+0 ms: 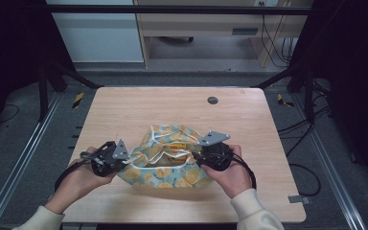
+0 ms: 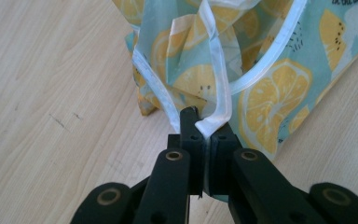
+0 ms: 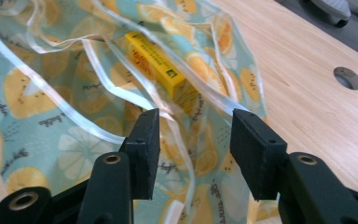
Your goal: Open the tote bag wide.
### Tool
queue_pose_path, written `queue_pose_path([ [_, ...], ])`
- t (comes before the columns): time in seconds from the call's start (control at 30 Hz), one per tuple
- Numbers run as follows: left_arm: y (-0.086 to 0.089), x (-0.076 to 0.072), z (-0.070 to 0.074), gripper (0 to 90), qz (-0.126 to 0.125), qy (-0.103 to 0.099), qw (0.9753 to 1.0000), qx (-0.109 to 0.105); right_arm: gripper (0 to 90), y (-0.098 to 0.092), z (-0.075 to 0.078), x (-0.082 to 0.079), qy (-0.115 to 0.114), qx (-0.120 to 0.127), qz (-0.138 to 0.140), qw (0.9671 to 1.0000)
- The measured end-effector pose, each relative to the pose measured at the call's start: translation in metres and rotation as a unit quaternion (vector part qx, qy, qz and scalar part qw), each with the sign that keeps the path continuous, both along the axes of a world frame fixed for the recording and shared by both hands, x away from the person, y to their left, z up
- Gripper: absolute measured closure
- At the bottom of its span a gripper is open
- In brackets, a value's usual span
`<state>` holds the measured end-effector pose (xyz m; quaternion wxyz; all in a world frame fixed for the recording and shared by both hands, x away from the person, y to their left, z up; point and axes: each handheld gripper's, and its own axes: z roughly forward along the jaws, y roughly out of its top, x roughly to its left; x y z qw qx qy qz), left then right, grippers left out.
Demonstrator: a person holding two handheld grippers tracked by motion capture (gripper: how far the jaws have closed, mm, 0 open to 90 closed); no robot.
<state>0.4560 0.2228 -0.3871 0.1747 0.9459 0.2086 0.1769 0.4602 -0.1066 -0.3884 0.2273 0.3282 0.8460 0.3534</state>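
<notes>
Pale wooden table, square with rounded corners, a small grey round cap set into its far side. Near the middle of the near half, a soft teal drawstring bag printed with yellow lemon slices, trimmed in white tape, lying slumped with its mouth loosely open. Left gripper at the bag's left edge, clenched on a white fabric strap of the bag; strap end pinched between the black jaws in the left gripper view, the rest looping up into the bag's folds. Right gripper at the bag's right side, released, jaws spread wide and hovering just over the open mouth, white straps running between them but not pinched. Inside the mouth, a yellow rectangular carton with red print, partly covered by cloth, lying tilted.
</notes>
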Motion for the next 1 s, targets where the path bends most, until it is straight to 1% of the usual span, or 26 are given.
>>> queue_pose_path([
  [0.13,0.002,0.003,-0.001,87.2,0.006,-0.002,1.0000,-0.003,50.1,-0.001,0.001,0.002,-0.007,0.006,-0.004,1.0000],
  [0.23,0.001,0.003,-0.002,87.1,0.008,-0.004,0.9999,-0.006,47.6,-0.001,0.006,0.003,-0.012,0.010,-0.003,0.9999],
  [0.43,0.002,0.003,-0.002,87.1,0.010,-0.006,0.9999,-0.013,45.3,-0.005,0.012,0.006,-0.019,0.011,-0.008,0.9997],
  [0.5,0.002,0.003,-0.002,87.1,0.011,-0.007,0.9998,-0.014,44.0,-0.005,0.011,0.007,-0.014,0.007,-0.005,0.9999],
  [0.6,0.002,0.004,-0.001,87.1,0.012,-0.008,0.9998,-0.015,44.6,-0.006,0.005,0.013,-0.003,0.000,-0.004,1.0000],
  [0.63,0.002,0.004,-0.001,87.1,0.012,-0.008,0.9998,-0.015,46.2,-0.006,0.004,0.014,0.001,-0.001,-0.006,1.0000],
  [0.73,0.001,0.005,-0.001,87.0,0.013,-0.009,0.9997,-0.017,59.6,-0.006,-0.002,0.021,0.015,-0.007,-0.002,0.9999],
  [0.8,0.001,0.007,-0.001,86.9,0.014,-0.011,0.9996,-0.020,72.1,-0.007,-0.004,0.025,0.021,-0.003,0.000,0.9998],
  [0.83,0.001,0.008,-0.001,86.9,0.015,-0.013,0.9996,-0.022,76.2,-0.007,-0.003,0.027,0.023,0.009,0.002,0.9997],
  [0.9,0.000,0.011,0.000,86.8,0.017,-0.015,0.9994,-0.025,81.4,-0.008,-0.001,0.032,0.022,0.020,0.000,0.9995],
  [1.0,-0.004,0.017,0.002,86.8,0.022,-0.021,0.9991,-0.031,85.2,-0.007,0.004,0.041,0.016,0.028,-0.009,0.9995],
])
